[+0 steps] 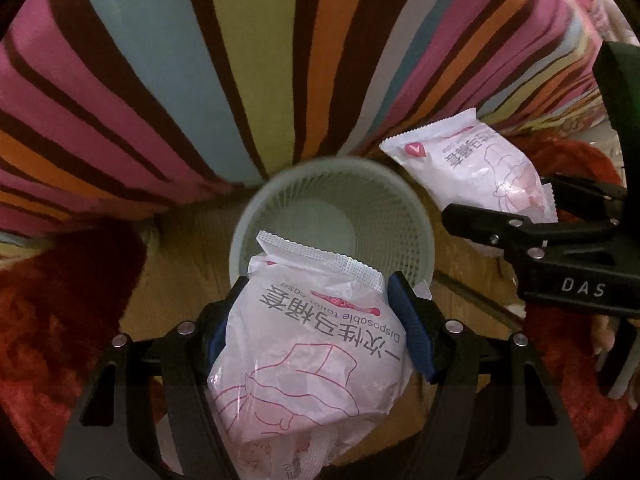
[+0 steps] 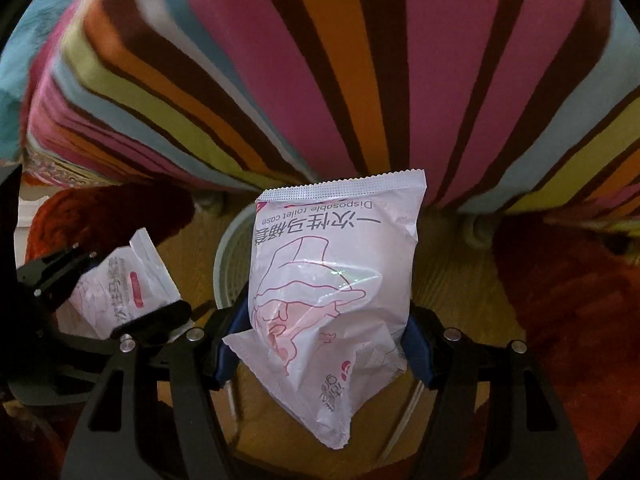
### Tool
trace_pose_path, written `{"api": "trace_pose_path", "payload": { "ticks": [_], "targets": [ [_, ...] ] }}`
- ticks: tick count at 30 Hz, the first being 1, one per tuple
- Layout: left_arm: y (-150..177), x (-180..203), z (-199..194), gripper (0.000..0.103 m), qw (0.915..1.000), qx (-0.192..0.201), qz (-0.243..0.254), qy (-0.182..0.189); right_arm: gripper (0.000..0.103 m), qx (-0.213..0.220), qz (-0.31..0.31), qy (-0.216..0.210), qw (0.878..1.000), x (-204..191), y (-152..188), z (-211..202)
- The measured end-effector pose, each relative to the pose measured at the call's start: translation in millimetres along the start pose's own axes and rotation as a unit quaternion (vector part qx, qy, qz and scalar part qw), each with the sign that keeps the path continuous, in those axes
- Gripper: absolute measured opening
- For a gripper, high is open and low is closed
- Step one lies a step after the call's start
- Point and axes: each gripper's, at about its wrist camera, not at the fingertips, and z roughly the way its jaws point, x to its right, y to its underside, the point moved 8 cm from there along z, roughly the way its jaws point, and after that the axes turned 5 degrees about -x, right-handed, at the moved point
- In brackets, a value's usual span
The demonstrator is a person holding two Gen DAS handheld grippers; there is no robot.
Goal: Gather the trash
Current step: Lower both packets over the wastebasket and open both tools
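Left wrist view: two packets held over the bin

Left wrist view shows the left gripper [image 1: 316,316] clamped on a white packet [image 1: 308,360] above the mesh bin [image 1: 416,216]. Right wrist view shows the right gripper [image 2: 328,332] gripping a second packet [image 2: 332,272] over the same bin [image 2: 230,268]. Behind stands striped bedding [image 1: 240,60] on a wooden floor [image 1: 184,264] beside a red rug [image 1: 60,300].

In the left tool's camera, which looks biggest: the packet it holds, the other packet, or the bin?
1. Packet in the left tool, though it's nearest the camera.
2. Mesh bin.
3. Other packet, in the right tool, partly hidden.
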Motion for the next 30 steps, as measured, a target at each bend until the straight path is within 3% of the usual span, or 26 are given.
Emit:
{"api": "trace_pose_path", "payload": {
  "ticks": [10, 18, 25, 26, 27, 29, 30],
  "targets": [
    [0, 7, 56, 0.068, 0.9944, -0.103, -0.011, 0.022, 0.063, -0.096, 0.063, -0.043, 0.992, 5, 3, 50],
    [-4, 5, 94, 0.068, 0.9867, -0.143, -0.059, 0.048, 0.063, -0.127, 0.143, -0.095, 0.977, 13, 4, 79],
    [-5, 0, 110, 0.072, 0.9809, -0.167, -0.081, 0.056, 0.064, -0.14, 0.183, -0.114, 0.966, 21, 3, 91],
    [-4, -2, 115, 0.074, 0.9791, -0.174, -0.086, 0.06, 0.066, -0.141, 0.19, -0.118, 0.964, 21, 2, 95],
    [-2, -3, 119, 0.08, 0.9764, -0.183, -0.093, 0.066, 0.079, -0.143, 0.197, -0.12, 0.962, 22, 2, 98],
    [1, -5, 123, 0.089, 0.9732, -0.195, -0.102, 0.068, 0.095, -0.146, 0.209, -0.117, 0.96, 27, 5, 103],
    [3, -6, 125, 0.089, 0.9719, -0.198, -0.107, 0.07, 0.095, -0.15, 0.215, -0.114, 0.958, 29, 6, 104]
  ]
}}
